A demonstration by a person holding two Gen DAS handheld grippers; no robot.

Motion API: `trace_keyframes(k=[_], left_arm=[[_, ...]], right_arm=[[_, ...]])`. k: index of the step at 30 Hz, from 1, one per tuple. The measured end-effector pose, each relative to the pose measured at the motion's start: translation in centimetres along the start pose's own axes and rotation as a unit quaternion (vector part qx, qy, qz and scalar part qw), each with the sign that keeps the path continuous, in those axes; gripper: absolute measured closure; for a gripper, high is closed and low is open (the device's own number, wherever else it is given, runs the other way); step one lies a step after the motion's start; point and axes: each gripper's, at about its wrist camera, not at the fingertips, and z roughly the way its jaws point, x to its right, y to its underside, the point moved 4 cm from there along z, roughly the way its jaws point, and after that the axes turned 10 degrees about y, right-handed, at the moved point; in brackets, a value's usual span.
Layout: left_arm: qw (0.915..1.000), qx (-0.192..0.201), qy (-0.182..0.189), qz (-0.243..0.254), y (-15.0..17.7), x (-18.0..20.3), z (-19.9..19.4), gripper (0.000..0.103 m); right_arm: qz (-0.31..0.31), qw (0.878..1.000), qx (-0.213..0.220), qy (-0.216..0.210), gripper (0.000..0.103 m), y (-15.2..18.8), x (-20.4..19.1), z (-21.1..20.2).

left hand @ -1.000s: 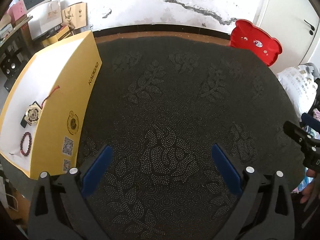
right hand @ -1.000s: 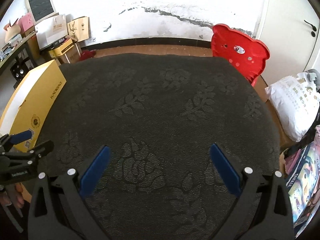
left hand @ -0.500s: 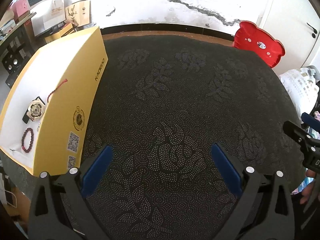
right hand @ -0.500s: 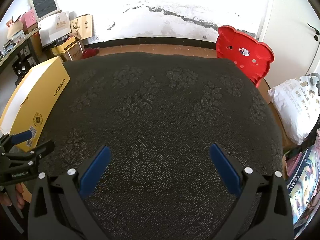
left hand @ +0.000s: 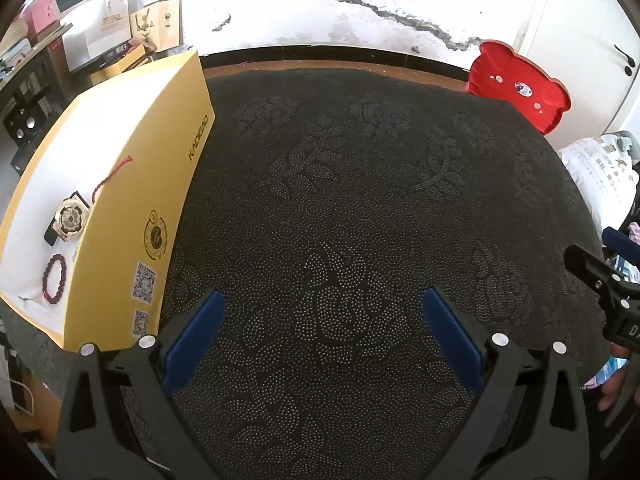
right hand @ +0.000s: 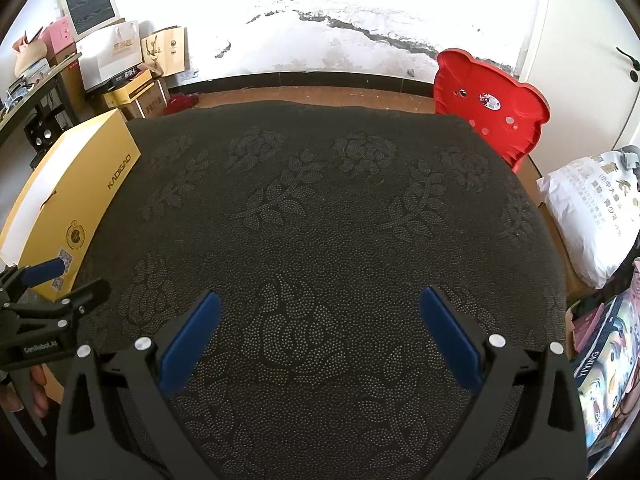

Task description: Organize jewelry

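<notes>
An open yellow box [left hand: 160, 184] with a white inside stands at the table's left edge; it also shows in the right wrist view [right hand: 76, 200]. Inside it lie a gold watch [left hand: 71, 218], a dark red bead bracelet [left hand: 54, 278] and a red cord [left hand: 110, 178]. My left gripper [left hand: 322, 312] is open and empty above the dark patterned tablecloth [left hand: 360, 200], to the right of the box. My right gripper [right hand: 320, 314] is open and empty over the cloth's front middle. Each gripper shows at the edge of the other's view.
A red bear-shaped chair [right hand: 492, 108] stands behind the table's far right corner. A white sack [right hand: 588, 208] and printed boxes [right hand: 608, 364] lie to the right. Cartons and bags [right hand: 132, 64] are stacked at the back left by the wall.
The left gripper's view has shifted so the box sits more to the right and nearer. The right gripper's view has tilted a little, showing more floor behind the table. Both stay open.
</notes>
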Motion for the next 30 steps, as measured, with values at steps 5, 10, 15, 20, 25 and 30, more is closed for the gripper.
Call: trace_keyframes(k=[5, 10, 15, 20, 25, 30], left_arm=[[1.0000, 0.000, 0.001, 0.003, -0.03, 0.25, 0.02, 0.006], [1.0000, 0.000, 0.001, 0.003, -0.02, 0.32, 0.01, 0.006], [1.0000, -0.001, 0.001, 0.005, 0.02, 0.49, 0.04, 0.006], [1.0000, -0.002, 0.000, 0.005, 0.00, 0.55, 0.16, 0.006], [1.0000, -0.004, -0.001, 0.005, 0.03, 0.60, 0.36, 0.006], [1.0000, -0.003, -0.001, 0.001, 0.08, 0.50, 0.28, 0.006]], right_arm=[[0.003, 1.000, 0.000, 0.000, 0.007, 0.01, 0.13, 0.02], [0.002, 1.000, 0.001, 0.001, 0.007, -0.04, 0.17, 0.00], [0.002, 1.000, 0.001, 0.001, 0.007, 0.01, 0.29, 0.00], [0.002, 1.000, 0.004, 0.002, 0.007, -0.02, 0.33, -0.02], [0.002, 1.000, 0.004, 0.002, 0.007, -0.02, 0.43, -0.08], [0.003, 1.000, 0.004, 0.003, 0.007, -0.03, 0.53, -0.04]])
